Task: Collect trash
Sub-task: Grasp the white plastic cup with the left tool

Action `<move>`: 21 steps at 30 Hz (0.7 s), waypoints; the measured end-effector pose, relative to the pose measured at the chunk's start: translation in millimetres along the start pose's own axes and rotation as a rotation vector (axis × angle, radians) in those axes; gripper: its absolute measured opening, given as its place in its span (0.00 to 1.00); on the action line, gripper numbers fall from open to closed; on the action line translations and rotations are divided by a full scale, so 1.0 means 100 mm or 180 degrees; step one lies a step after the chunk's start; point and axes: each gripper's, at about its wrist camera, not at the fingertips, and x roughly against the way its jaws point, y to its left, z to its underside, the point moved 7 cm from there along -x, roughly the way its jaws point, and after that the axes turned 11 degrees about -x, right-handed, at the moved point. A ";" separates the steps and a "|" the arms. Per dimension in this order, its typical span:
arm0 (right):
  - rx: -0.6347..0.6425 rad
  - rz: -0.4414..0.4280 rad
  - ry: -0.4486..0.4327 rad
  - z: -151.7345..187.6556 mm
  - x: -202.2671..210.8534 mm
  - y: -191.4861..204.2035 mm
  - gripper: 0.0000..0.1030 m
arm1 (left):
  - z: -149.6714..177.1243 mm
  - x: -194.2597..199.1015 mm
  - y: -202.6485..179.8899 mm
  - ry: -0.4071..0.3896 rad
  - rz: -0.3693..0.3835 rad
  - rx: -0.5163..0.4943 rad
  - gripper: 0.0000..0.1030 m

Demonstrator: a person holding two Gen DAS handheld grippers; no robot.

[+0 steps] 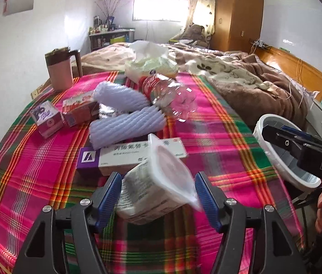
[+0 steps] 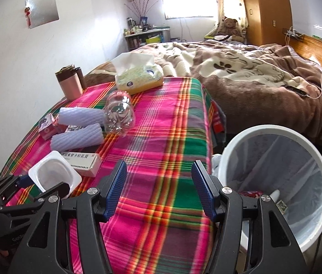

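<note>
A white yogurt cup (image 1: 158,182) (image 2: 54,175) lies tilted on the plaid tablecloth (image 1: 218,137). It sits between the blue pads of my left gripper (image 1: 158,178) (image 2: 44,182), whose jaws stand open around it. I cannot tell if either pad touches it. My right gripper (image 2: 159,166) (image 1: 275,132) hovers open over the table's right part with nothing between its fingers. A white trash bin (image 2: 227,150) (image 1: 259,123) with a clear liner stands just right of the table, some scraps at its bottom. An empty clear bottle (image 1: 167,96) (image 2: 118,114) lies further back.
Two pale foam sleeves (image 1: 124,127), a white-and-purple medicine box (image 1: 138,153) and small cartons (image 1: 46,118) lie behind the cup. A tissue pack (image 2: 138,77) and a pink mug (image 2: 69,84) stand at the far edge. A bed (image 2: 252,80) with a brown blanket lies beyond.
</note>
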 end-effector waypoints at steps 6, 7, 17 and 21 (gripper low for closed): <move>0.0055 -0.0142 0.0148 0.04 -0.17 0.21 0.59 | 0.04 0.03 0.17 -0.0018 -0.0017 0.0011 0.66; 0.0068 -0.0168 0.0164 0.04 -0.19 0.24 0.59 | 0.04 0.03 0.20 -0.0023 0.0005 0.0028 0.66; 0.0245 -0.0434 0.0374 0.07 -0.43 0.58 0.59 | 0.15 0.10 0.57 0.0043 -0.0155 0.0116 0.69; 0.0436 -0.0634 0.0457 0.12 -0.49 0.77 0.59 | 0.19 0.10 0.77 0.0069 -0.0257 0.0171 0.69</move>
